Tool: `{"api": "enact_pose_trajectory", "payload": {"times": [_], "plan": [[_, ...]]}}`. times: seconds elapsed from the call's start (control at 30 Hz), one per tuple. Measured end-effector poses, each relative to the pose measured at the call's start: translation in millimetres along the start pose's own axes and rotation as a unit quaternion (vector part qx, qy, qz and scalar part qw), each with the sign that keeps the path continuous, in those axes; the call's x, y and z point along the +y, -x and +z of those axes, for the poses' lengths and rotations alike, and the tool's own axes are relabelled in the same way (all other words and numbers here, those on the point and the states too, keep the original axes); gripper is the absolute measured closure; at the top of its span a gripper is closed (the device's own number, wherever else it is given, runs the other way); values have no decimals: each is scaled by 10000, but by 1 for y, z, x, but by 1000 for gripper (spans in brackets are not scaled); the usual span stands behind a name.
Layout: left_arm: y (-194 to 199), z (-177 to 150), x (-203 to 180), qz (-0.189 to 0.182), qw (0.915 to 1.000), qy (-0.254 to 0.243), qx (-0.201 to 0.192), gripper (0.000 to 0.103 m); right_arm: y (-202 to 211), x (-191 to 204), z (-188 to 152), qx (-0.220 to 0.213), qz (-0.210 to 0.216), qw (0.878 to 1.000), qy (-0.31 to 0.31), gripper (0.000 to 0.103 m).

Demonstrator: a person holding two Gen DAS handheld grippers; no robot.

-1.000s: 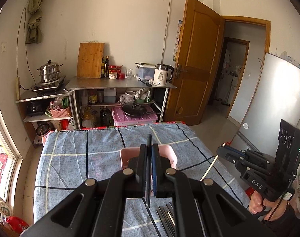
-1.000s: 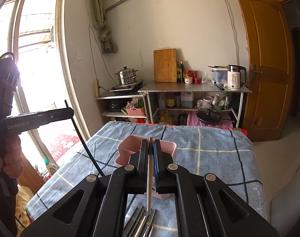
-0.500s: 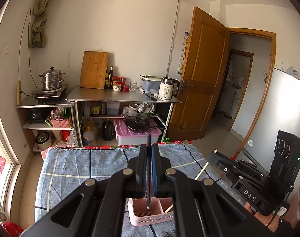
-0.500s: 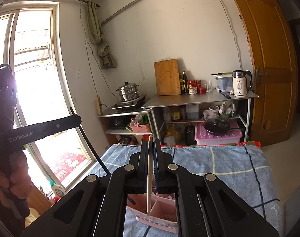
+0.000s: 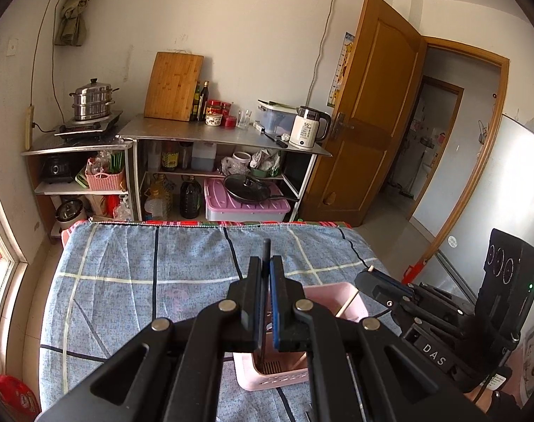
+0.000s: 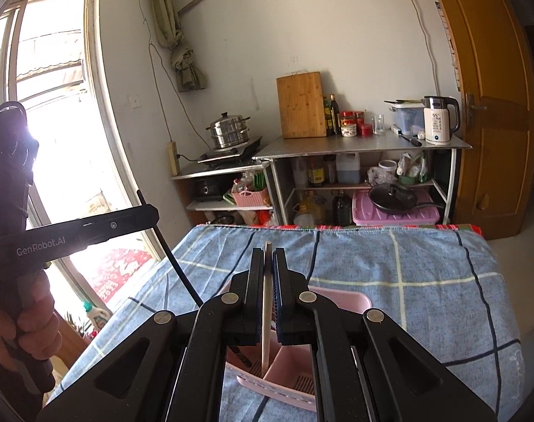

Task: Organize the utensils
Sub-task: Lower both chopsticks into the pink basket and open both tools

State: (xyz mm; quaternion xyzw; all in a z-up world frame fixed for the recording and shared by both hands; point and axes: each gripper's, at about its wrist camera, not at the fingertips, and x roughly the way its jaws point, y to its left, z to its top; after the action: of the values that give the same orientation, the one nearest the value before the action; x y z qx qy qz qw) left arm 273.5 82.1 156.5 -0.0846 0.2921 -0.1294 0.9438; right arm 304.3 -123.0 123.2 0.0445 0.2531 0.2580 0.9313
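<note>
Holding: left gripper (image 5: 266,302) clenched on black chopstick (image 5: 266,246); right gripper (image 6: 267,302) clenched on pale chopstick (image 6: 265,316).
Risk: sticks could cross and miss pink holder (image 5: 337,290).

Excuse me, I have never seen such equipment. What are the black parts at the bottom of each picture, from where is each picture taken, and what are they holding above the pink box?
No robot is here. A person holds a hand tool with two fingers in each hand, and a wide-angle camera on each tool looks forward along its fingers. The black parts are those fingers.

One picture comes from the left gripper. It is shut on a black chopstick, whose lower end reaches into the pink utensil holder. At the right edge you see the other tool from the side.

The other picture comes from the right gripper, shut on a pale chopstick, also reaching into the holder. At its left, a hand grips the left tool.

The holder stands on a table with a blue checked cloth. Behind are kitchen shelves.
</note>
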Motion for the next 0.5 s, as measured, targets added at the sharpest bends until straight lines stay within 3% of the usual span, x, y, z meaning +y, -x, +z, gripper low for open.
{"api": "enact_pose_trajectory", "payload": {"times": [0.2, 0.33, 0.5], "plan": [[-4, -9, 5, 37, 10000, 34, 77, 95, -12, -9, -12, 340, 7, 9994, -79, 98], [5, -12, 5, 91, 9999, 46, -27, 75, -5, -10, -14, 344, -8, 9994, -50, 96], [26, -16, 6, 209, 9993, 95, -293, 70, 16, -9, -14, 207, 56, 9998, -27, 88]]}}
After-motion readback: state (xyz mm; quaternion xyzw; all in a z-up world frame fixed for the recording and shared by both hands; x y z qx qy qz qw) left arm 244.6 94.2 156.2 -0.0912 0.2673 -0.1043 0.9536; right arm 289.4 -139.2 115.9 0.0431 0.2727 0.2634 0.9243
